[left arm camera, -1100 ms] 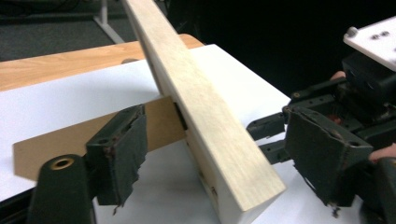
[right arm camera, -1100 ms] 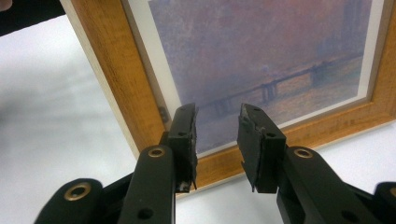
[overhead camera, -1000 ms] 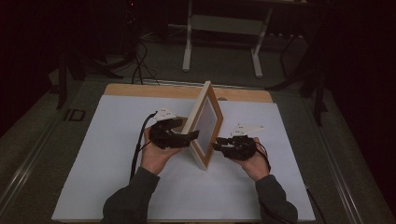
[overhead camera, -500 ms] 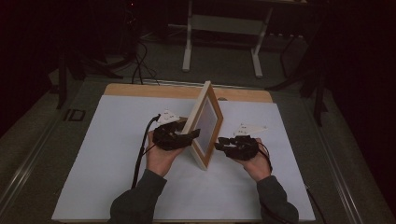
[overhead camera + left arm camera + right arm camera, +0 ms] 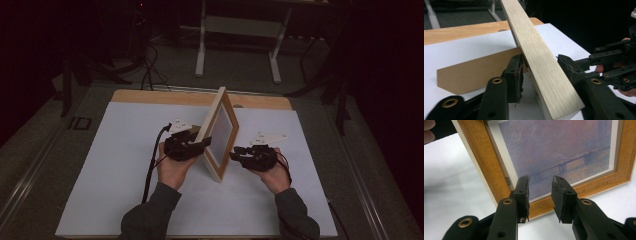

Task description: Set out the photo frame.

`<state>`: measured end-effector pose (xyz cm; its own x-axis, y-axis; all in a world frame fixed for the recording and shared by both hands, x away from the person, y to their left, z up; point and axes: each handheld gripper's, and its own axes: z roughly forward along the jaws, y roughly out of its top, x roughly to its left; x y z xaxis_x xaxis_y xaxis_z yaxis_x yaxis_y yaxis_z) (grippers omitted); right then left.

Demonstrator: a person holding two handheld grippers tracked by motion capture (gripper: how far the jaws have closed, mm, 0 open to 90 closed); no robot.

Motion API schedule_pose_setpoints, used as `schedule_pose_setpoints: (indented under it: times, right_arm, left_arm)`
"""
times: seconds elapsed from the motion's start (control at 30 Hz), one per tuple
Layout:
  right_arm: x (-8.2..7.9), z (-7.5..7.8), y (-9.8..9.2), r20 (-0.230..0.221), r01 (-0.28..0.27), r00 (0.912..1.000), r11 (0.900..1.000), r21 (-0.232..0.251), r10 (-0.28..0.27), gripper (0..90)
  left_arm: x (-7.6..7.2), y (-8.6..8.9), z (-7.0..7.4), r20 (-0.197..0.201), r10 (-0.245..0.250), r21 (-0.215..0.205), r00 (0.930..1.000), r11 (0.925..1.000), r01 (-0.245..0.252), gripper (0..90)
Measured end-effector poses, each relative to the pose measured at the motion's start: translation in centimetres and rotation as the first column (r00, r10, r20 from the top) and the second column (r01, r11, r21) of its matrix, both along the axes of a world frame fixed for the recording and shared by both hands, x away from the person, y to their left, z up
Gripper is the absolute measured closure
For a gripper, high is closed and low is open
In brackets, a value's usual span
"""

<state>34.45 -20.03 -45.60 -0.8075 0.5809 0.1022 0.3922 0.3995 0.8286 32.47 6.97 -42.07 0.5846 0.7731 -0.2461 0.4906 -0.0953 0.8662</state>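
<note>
A wooden picture frame point(image 5: 220, 134) is standing on edge, tilted, at the middle of the white tabletop point(image 5: 115, 150). The left gripper point(image 5: 202, 145) is straddling the frame's edge from its back side, its jaws having just been closing around the wood, with one pad seeming to touch it. The right gripper point(image 5: 234, 155) is waiting just in front of the frame's glass, jaws spread and gripping nothing.
</note>
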Motion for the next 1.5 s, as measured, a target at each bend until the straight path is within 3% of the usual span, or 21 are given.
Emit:
schedule_pose_setpoints:
  times: [0.33,0.6,0.83,1.2,1.4,1.5]
  right_arm:
    - [0.0,0.3,-0.3,0.006,0.004,1.0000,1.000,0.002,-0.004,66.4]
    - [0.2,0.4,-0.3,0.008,0.004,1.0000,1.000,-0.002,-0.004,66.3]
    - [0.3,0.6,-0.4,0.011,0.006,0.9999,1.000,-0.006,-0.006,66.1]
    - [0.5,0.9,-0.7,0.014,0.013,0.9998,1.000,-0.007,-0.013,66.1]
    - [0.7,1.0,-0.7,0.015,0.017,0.9998,1.000,-0.012,-0.016,66.0]
    - [0.9,1.3,-0.6,0.021,0.018,0.9996,1.000,-0.014,-0.018,66.0]
  left_arm:
    - [-0.1,-0.1,0.2,0.009,0.020,0.034,0.9998,0.9992,-0.021,61.3]
    - [0.3,0.8,0.4,0.004,0.032,0.047,0.9995,0.9984,-0.032,66.3]
    - [0.7,1.5,0.6,0.015,0.045,0.091,0.9989,0.9948,-0.046,69.7]
    - [2.5,3.8,0.5,-0.024,-0.013,0.042,0.9996,0.9990,0.014,70.9]
    - [3.1,4.4,0.7,-0.041,-0.078,0.055,0.9961,0.9953,0.080,70.2]
    - [3.5,5.4,0.6,-0.049,-0.104,0.041,0.9934,0.9935,0.106,70.6]
